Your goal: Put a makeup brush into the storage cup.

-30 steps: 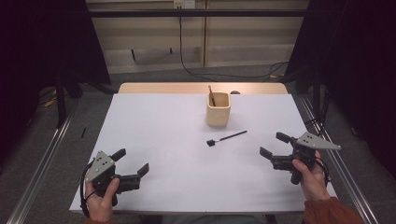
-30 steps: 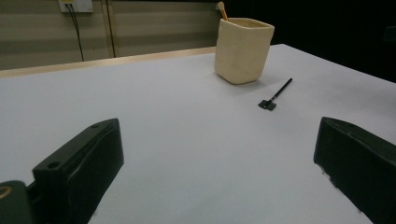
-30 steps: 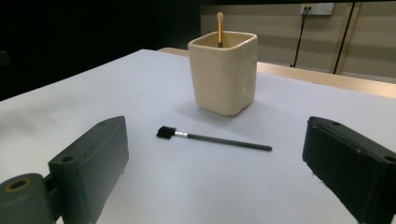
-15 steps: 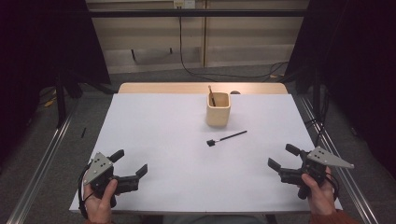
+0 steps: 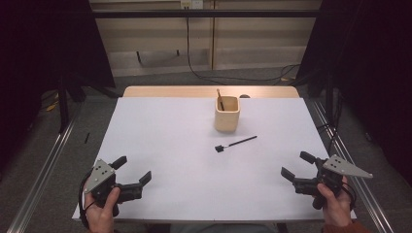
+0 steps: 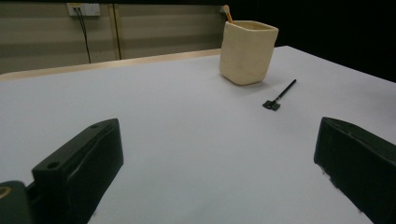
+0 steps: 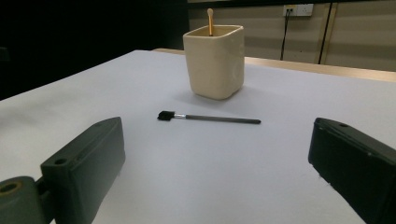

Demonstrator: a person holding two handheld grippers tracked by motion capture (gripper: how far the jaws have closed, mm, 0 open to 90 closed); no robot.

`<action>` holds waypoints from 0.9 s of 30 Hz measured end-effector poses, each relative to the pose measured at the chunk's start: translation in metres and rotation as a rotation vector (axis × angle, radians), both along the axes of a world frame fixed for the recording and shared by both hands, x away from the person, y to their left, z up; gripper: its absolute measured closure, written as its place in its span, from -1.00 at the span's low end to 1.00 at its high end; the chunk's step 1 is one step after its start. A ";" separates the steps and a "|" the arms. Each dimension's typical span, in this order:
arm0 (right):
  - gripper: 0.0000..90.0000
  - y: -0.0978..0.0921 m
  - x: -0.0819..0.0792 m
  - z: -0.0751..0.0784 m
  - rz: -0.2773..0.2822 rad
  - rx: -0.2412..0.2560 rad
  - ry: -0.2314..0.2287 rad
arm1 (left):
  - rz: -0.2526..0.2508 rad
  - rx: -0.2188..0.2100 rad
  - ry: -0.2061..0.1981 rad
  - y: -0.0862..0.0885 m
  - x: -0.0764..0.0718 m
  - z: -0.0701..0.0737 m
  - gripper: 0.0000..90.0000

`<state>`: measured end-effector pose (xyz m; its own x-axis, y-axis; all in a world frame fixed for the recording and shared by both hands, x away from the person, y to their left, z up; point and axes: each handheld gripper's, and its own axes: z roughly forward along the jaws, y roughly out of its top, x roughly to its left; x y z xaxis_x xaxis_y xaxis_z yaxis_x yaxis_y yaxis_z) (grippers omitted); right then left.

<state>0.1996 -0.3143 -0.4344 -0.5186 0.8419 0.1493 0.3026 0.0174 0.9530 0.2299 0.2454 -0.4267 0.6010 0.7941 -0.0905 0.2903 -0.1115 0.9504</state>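
Just in front of the cream square ceramic cup (image 5: 227,114), a little to its right, lies the thin black brush with a small flat head (image 5: 235,143), flat on the white table sheet (image 5: 160,131) and touched by nothing. I hold my left gripper (image 5: 132,174) and my right gripper (image 5: 297,166) low at the near corners, well apart from the cup, both with jaws spread wide and empty.

My worry is the pickup: the brush handle is so slim and lies so flat that the jaws could scrape the sheet and skid it away, or nudge the cup and tip it.

The right gripper view shows the brush (image 7: 208,117) side-on, with its metal ferrule; the high view does not resolve that. The high view shows the wooden stick (image 5: 219,99) standing inside the cup.
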 end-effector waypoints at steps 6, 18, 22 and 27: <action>-0.98 0.002 0.002 0.001 -0.002 -0.011 -0.001 | -0.016 0.009 0.007 -0.001 0.002 -0.001 -0.97; -0.99 0.005 0.014 0.008 0.060 0.005 0.016 | -0.031 0.003 0.013 -0.007 0.005 -0.001 -0.97; -0.99 0.009 0.021 0.013 0.081 -0.002 0.013 | -0.039 0.011 0.009 -0.006 0.006 -0.002 -0.97; -0.92 0.016 0.034 0.017 0.095 -0.002 0.001 | -0.050 0.007 0.015 -0.006 0.006 -0.002 -0.97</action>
<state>0.2335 -0.2982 -0.4173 -0.5959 0.7892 0.1484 0.3003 0.0477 0.9526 0.2362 0.2391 -0.4288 0.6383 0.7640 -0.0939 0.2983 -0.1330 0.9452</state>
